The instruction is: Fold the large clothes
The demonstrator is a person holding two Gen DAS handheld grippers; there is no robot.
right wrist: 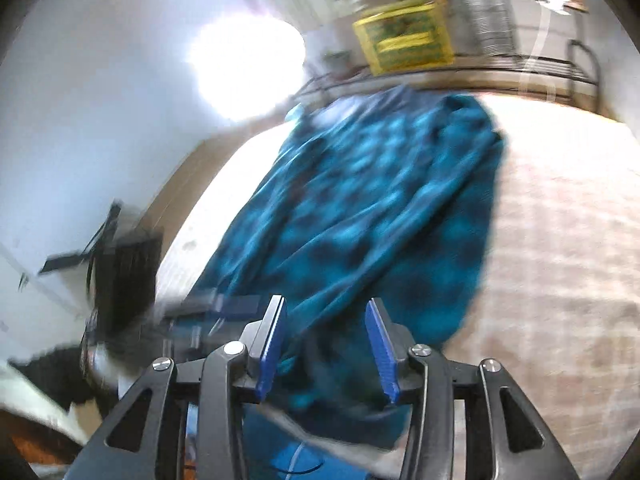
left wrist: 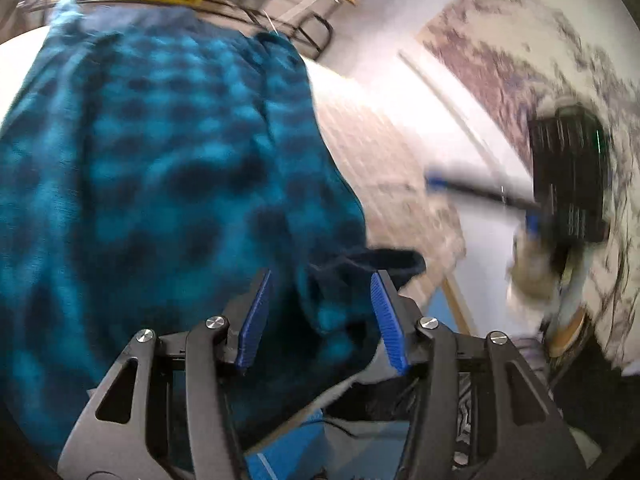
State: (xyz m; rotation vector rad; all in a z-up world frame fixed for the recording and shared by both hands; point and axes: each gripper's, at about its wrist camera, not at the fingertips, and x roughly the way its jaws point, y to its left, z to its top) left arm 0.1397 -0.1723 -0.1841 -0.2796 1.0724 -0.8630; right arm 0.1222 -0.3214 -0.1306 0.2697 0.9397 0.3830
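A large teal and dark blue patterned fleece garment (left wrist: pixel 160 152) lies spread on a pale checked bed cover (left wrist: pixel 380 140). In the right wrist view the garment (right wrist: pixel 380 208) runs away from me across the cover (right wrist: pixel 560 240). My left gripper (left wrist: pixel 322 276) is open over the garment's near edge. A dark cuff lies between the blue pads (left wrist: pixel 386 316), and they do not press on it. My right gripper (right wrist: pixel 326 302) is open too, with the garment's near hem under and between its fingers. Both views are blurred.
The right gripper's black body (left wrist: pixel 568 176) shows at the right of the left wrist view. A yellow box (right wrist: pixel 404 36) and a black metal rack (right wrist: pixel 580 64) stand beyond the bed's far end. A white wall (right wrist: pixel 80 120) runs along the left.
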